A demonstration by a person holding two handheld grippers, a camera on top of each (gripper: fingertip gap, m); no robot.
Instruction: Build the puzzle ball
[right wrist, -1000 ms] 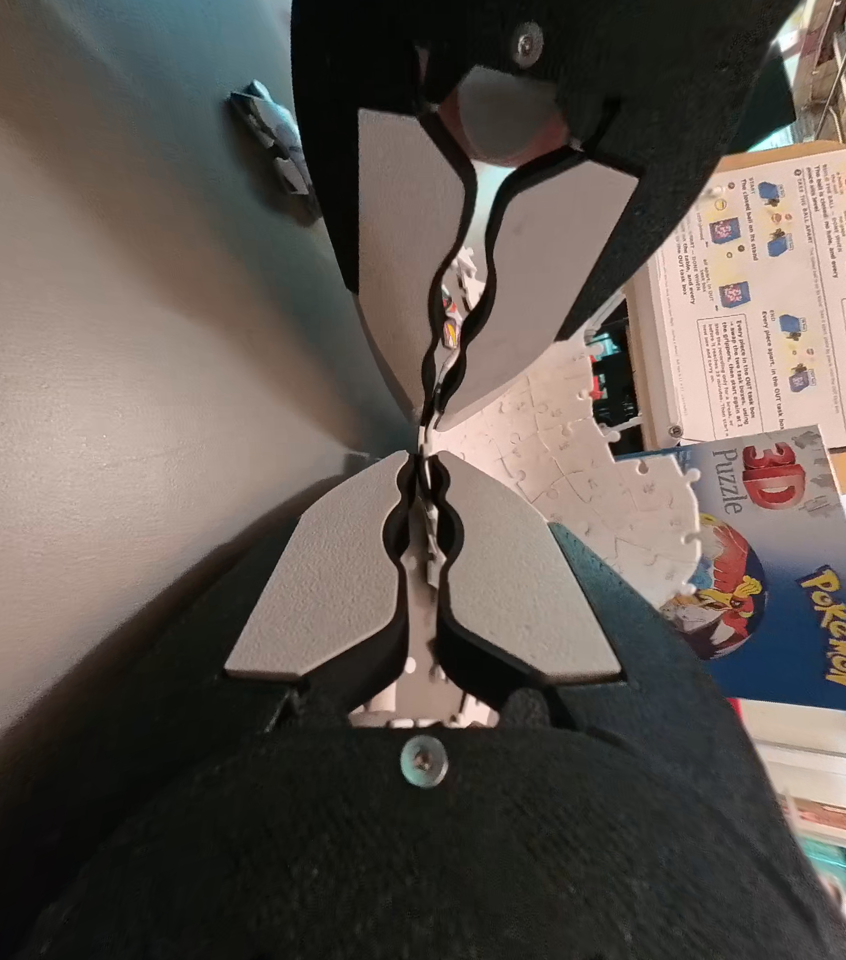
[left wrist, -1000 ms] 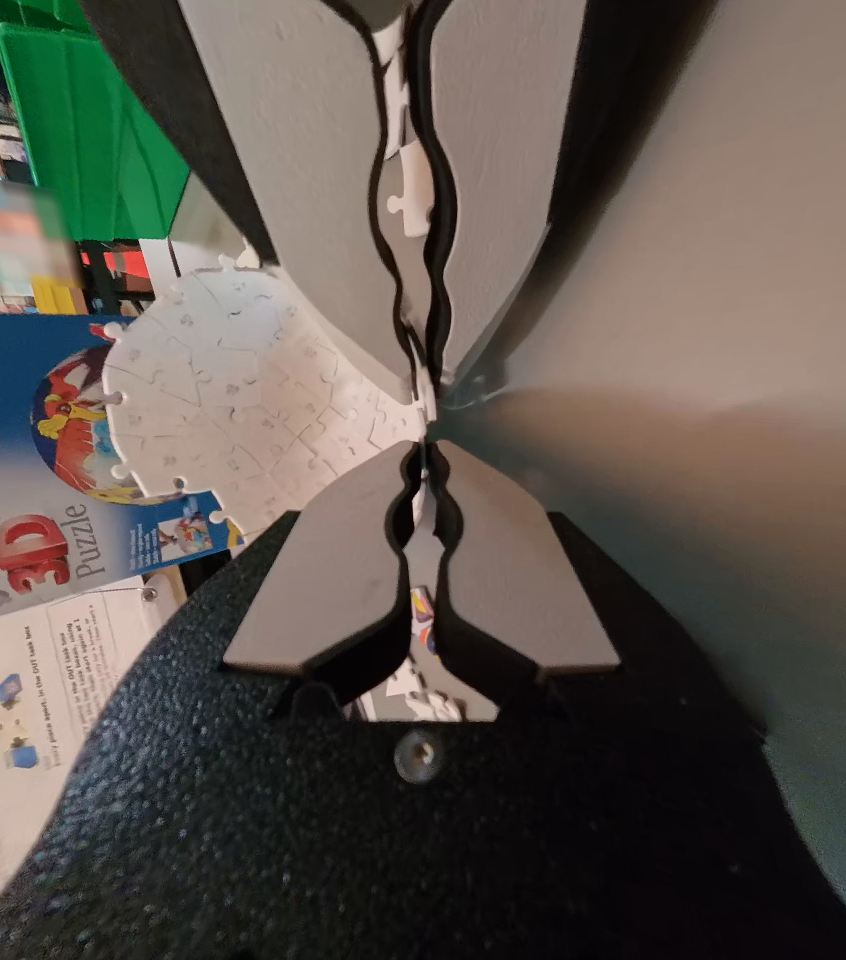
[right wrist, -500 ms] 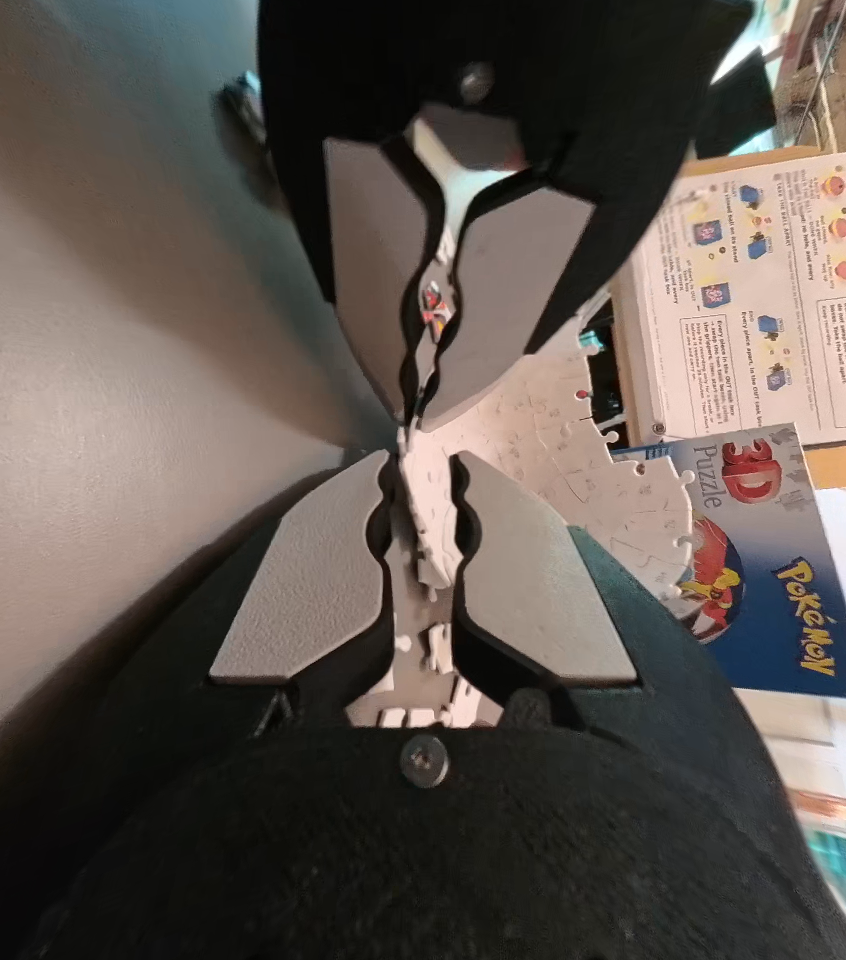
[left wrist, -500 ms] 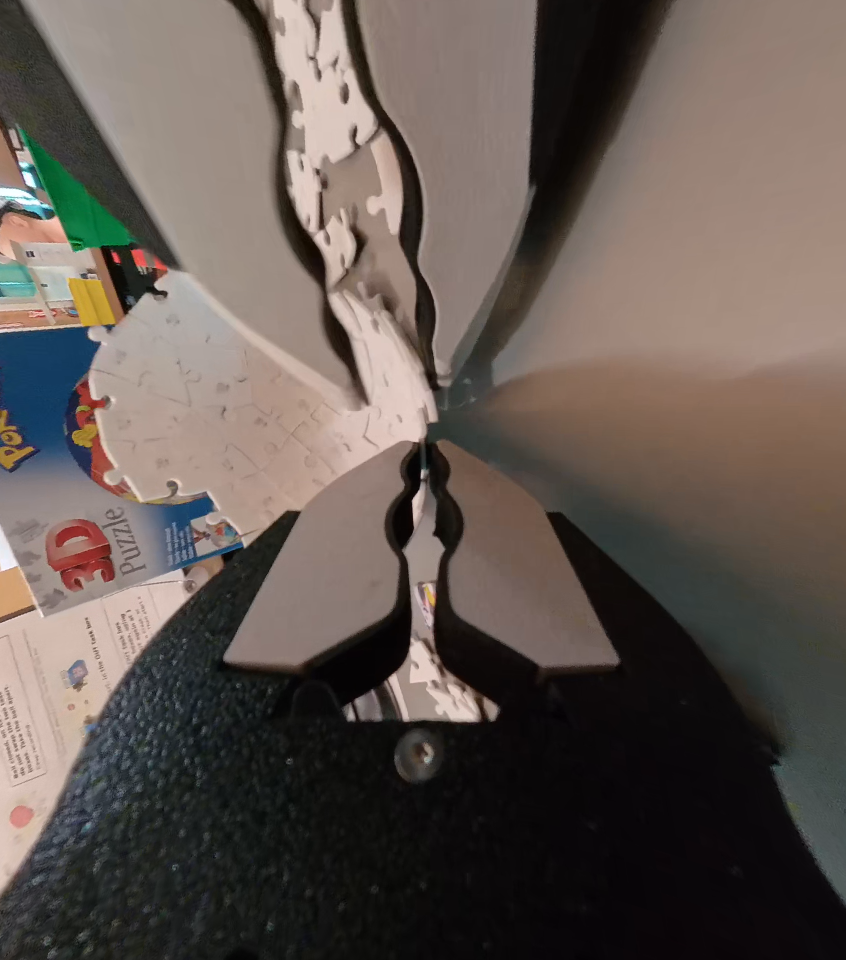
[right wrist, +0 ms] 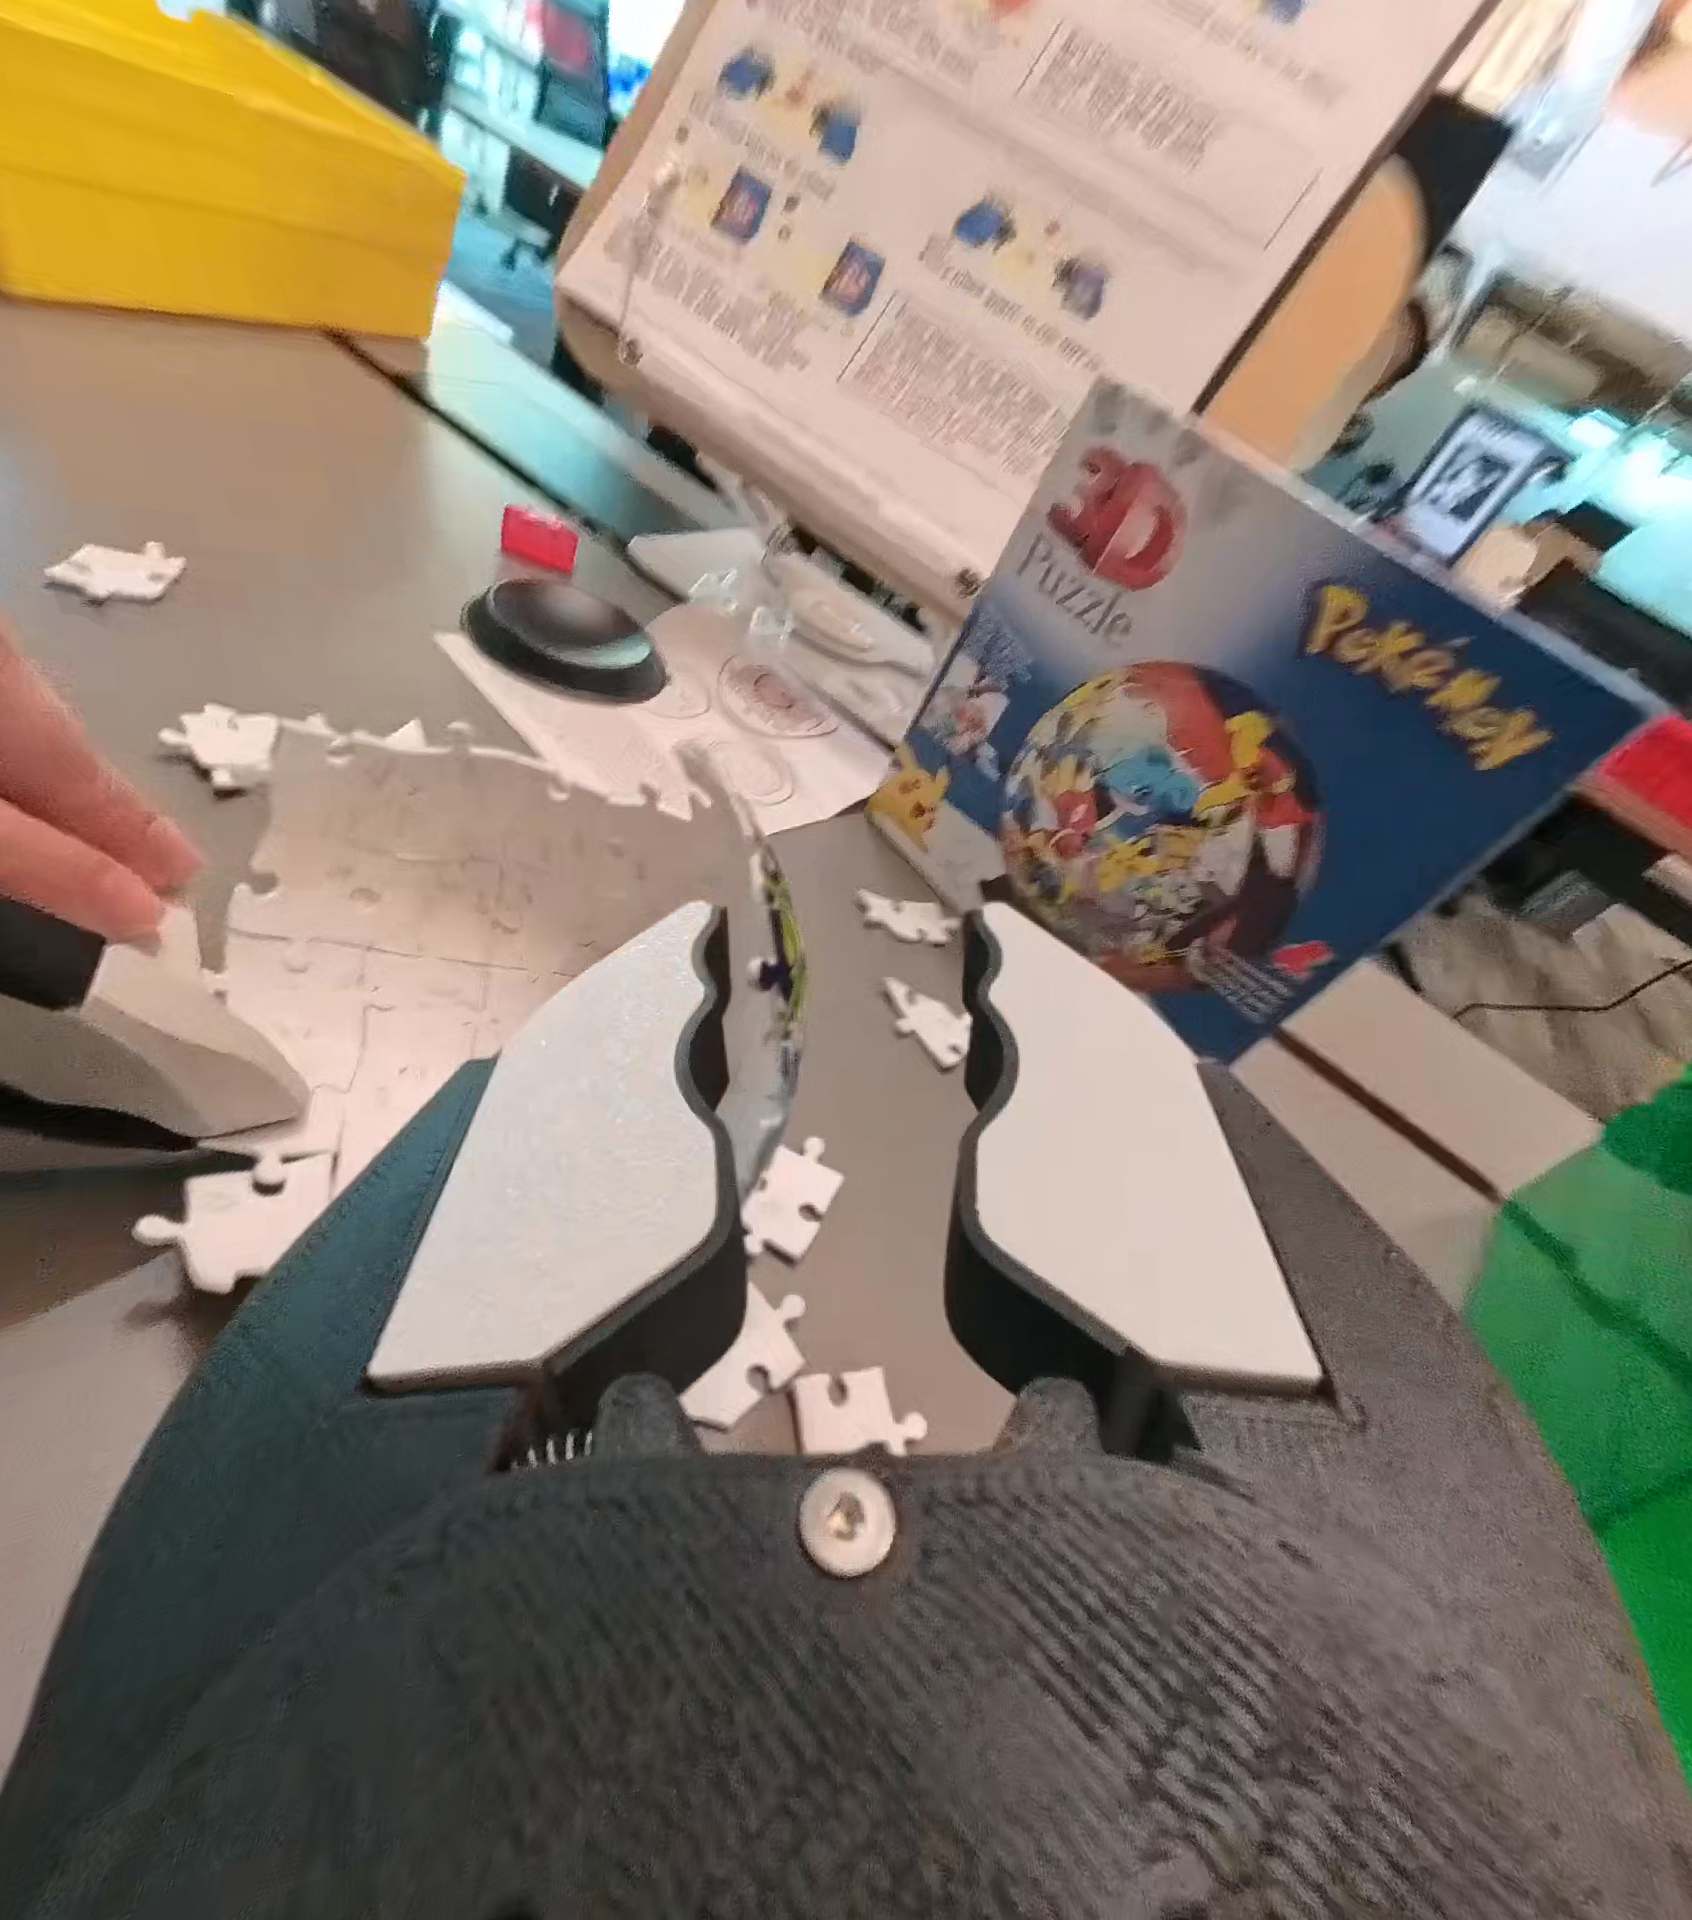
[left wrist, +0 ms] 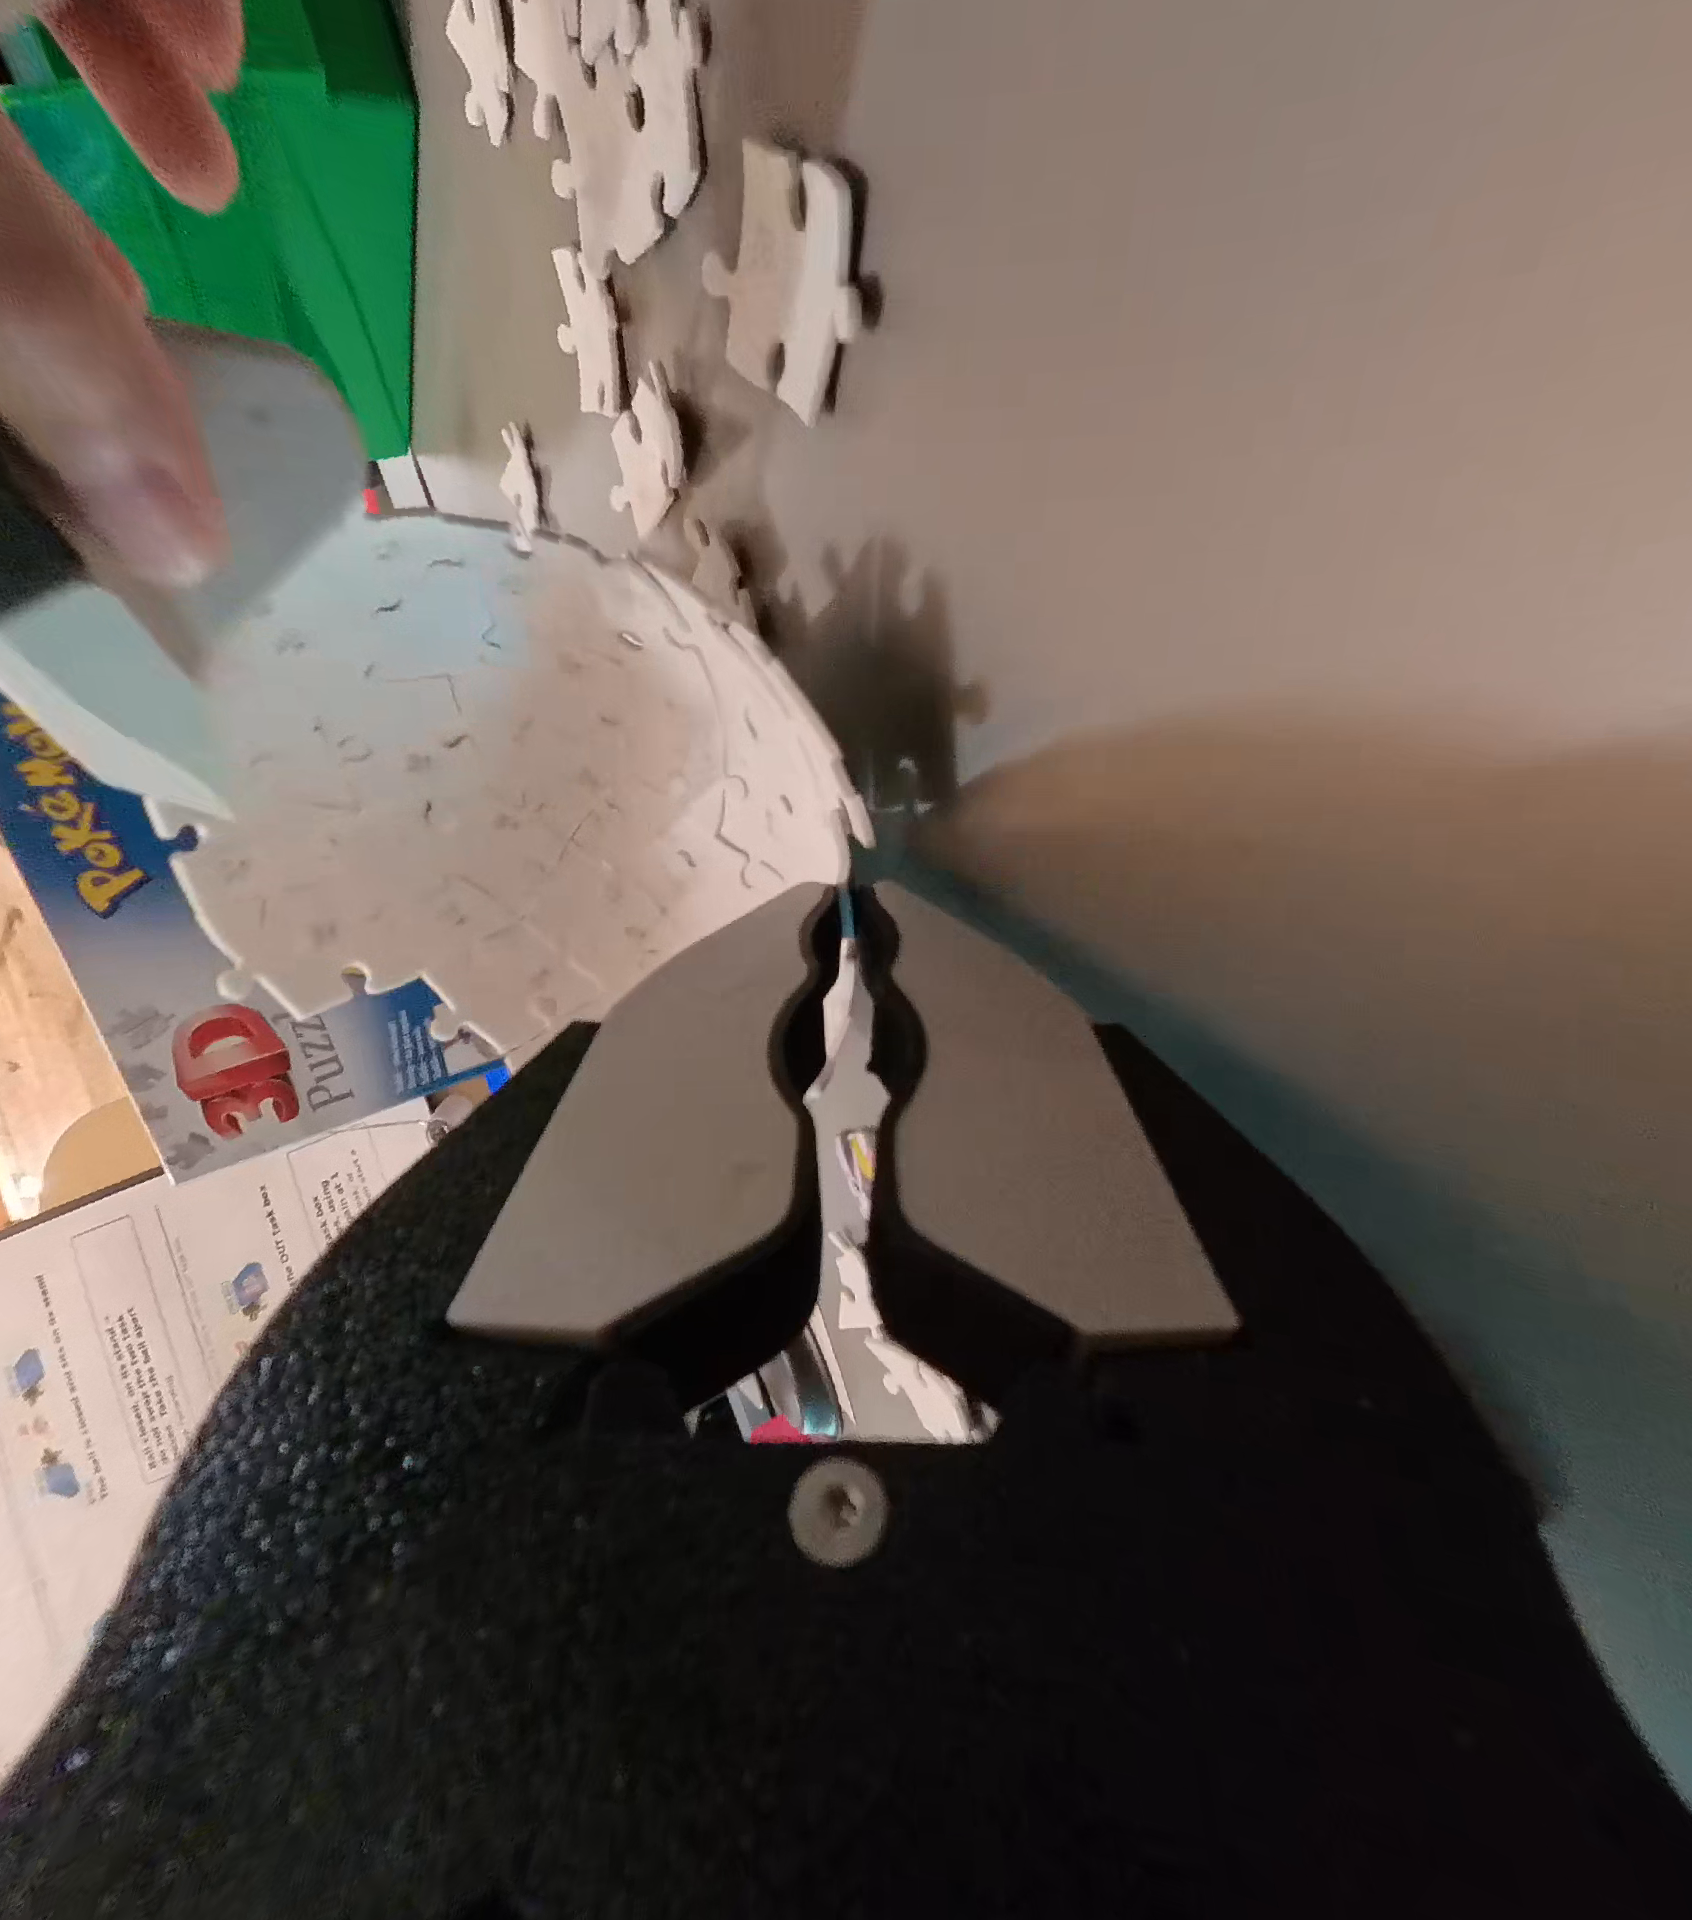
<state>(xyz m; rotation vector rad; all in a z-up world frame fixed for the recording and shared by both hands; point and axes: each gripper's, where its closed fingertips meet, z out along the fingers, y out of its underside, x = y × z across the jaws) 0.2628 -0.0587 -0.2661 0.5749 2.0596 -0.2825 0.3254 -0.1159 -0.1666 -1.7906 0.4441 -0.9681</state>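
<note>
The part-built puzzle ball is a curved shell of joined pieces, white on its inner side (left wrist: 509, 779). My left gripper (left wrist: 854, 899) is shut on the shell's rim. In the right wrist view the shell (right wrist: 385, 883) stands on edge over the grey table, and its printed outer face (right wrist: 777, 935) shows between my fingers. My right gripper (right wrist: 847, 920) is open, with the shell's rim close to its left finger. The left gripper (right wrist: 270, 1138) shows at the left with a hand on it. Several loose white pieces (right wrist: 790, 1195) lie on the table.
The blue puzzle box (right wrist: 1237, 790) stands at the right, with an instruction board (right wrist: 925, 239) behind it. A black round stand (right wrist: 561, 644) sits on paper further back. A green bin (right wrist: 1673, 1351) is at the right and a yellow bin (right wrist: 146, 177) at the far left.
My right gripper has opened, let go of the shell's rim and drawn back from the left gripper. My left gripper stays shut on the shell.
</note>
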